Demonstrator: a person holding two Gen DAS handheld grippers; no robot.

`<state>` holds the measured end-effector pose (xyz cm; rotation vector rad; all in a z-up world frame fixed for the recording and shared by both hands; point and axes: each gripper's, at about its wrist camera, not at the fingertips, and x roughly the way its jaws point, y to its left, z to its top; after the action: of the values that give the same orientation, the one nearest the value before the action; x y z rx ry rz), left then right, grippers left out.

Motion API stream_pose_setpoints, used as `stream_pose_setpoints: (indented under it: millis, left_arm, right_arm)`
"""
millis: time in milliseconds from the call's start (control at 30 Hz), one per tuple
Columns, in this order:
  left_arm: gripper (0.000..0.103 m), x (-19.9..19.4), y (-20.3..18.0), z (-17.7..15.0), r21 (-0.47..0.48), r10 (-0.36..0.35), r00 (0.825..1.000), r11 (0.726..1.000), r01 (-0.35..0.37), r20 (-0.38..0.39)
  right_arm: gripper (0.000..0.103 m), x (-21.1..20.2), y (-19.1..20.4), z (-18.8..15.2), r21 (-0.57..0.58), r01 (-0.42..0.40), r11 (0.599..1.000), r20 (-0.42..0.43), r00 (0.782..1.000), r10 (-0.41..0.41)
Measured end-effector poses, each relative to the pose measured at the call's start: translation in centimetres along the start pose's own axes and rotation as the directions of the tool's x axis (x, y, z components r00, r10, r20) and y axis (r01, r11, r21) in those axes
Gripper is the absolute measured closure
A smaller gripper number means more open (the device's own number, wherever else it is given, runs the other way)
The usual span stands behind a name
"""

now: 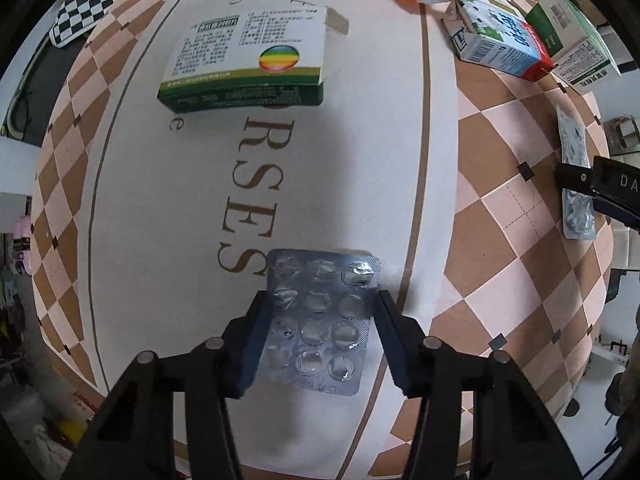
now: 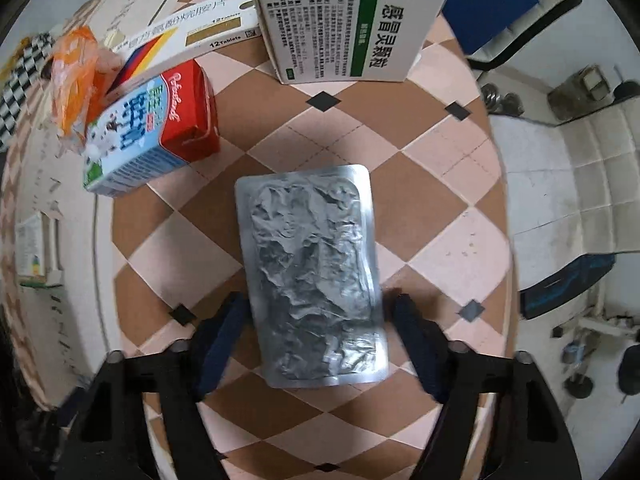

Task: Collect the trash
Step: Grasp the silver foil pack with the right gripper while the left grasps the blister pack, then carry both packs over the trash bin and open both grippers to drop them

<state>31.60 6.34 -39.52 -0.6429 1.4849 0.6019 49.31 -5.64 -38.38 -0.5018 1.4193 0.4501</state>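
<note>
- Two handheld grippers each straddle a piece of flat trash lying on the patterned worktop [image 1: 500,160].
- Left gripper [image 1: 320,340]: its fingers are spread apart on either side of an emptied pill blister pack [image 1: 320,320], not yet pinching it.
- Right gripper [image 2: 316,340]: its fingers are likewise parted, flanking a crumpled foil blister sheet [image 2: 312,276] that lies flat and slightly askew.
- Both sheets are thin and lie flush, so a good grasp likely means lowering the fingers to the surface and closing squarely across the narrow width.
- The foil sheet's tilt suggests rotating the right gripper a little first, or it may skid out sideways.
- Other trash sits well apart: a green medicine box [image 1: 244,60], a milk carton [image 2: 152,132].
</note>
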Motion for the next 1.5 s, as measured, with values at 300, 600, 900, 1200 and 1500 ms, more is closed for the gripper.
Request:
stream_pose_setpoints:
  millis: [300, 600, 900, 1200, 1500]
  left_arm:
    - [0.054, -1.0, 1.3, -1.2, -0.022, -0.001, 1.000, 1.000, 0.002, 0.006]
    - [0.053, -0.6, 1.5, -2.3, -0.059, -0.009, 1.000, 0.998, 0.007, -0.027]
    - [0.054, 0.2, 1.3, -2.1, -0.040, 0.001, 1.000, 0.999, -0.002, -0.010]
    - [0.054, -2.7, 0.3, -3.6, -0.040, -0.007, 0.998, 0.999, 0.009, 0.055]
    - [0.054, -8.3, 2.0, -6.9, -0.004, -0.023, 0.983, 1.000, 0.024, 0.182]
  right_arm:
    - [0.035, -0.8, 1.4, -3.5, -0.125, -0.032, 0.992, -0.023, 0.999, 0.030]
    - [0.035, -1.1, 3.3, -11.5, -0.225, -0.005, 0.974, -0.079, 0.997, -0.013]
    - [0.034, -1.5, 4.1, -11.7, -0.192, -0.011, 0.981, -0.086, 0.996, -0.006]
    - [0.036, -2.4, 3.1, -13.2, -0.183, -0.050, 0.982, -0.041, 0.998, 0.043]
    - [0.036, -7.4, 3.1, -16.5, -0.150, -0.094, 0.984, 0.065, 0.992, 0.104]
